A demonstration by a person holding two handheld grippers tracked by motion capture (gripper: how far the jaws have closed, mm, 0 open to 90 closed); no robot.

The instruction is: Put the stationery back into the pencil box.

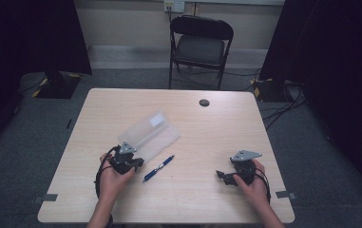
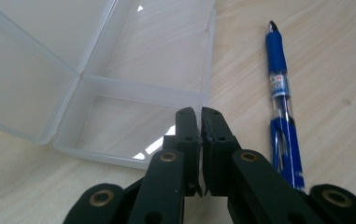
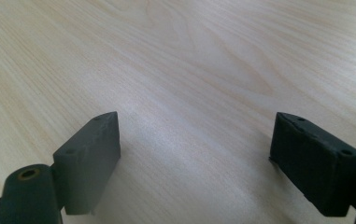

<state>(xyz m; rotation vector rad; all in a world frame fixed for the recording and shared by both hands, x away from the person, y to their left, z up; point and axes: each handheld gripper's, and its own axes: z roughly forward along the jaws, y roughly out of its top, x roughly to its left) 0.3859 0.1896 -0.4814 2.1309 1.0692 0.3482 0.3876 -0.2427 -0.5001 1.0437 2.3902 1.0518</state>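
Observation:
A clear plastic case [image 1: 149,133] lies open on the wooden table [image 1: 202,128], its lid raised. In the left gripper view the case [image 2: 119,84] shows an empty tray. A blue pen [image 1: 158,168] lies on the table just right of the case, also clear in the left gripper view as the pen [image 2: 281,98]. My left gripper [image 1: 130,160] is shut with nothing between its jaws, its tips [image 2: 200,116] at the case's near wall. My right gripper [image 1: 223,175] rests low over bare wood at the right; its jaws stand wide apart around the gap [image 3: 194,140].
A black folding chair [image 1: 200,45] stands beyond the table's far edge. A dark round grommet [image 1: 204,102] sits near the far edge of the table. Cables lie on the floor at the right.

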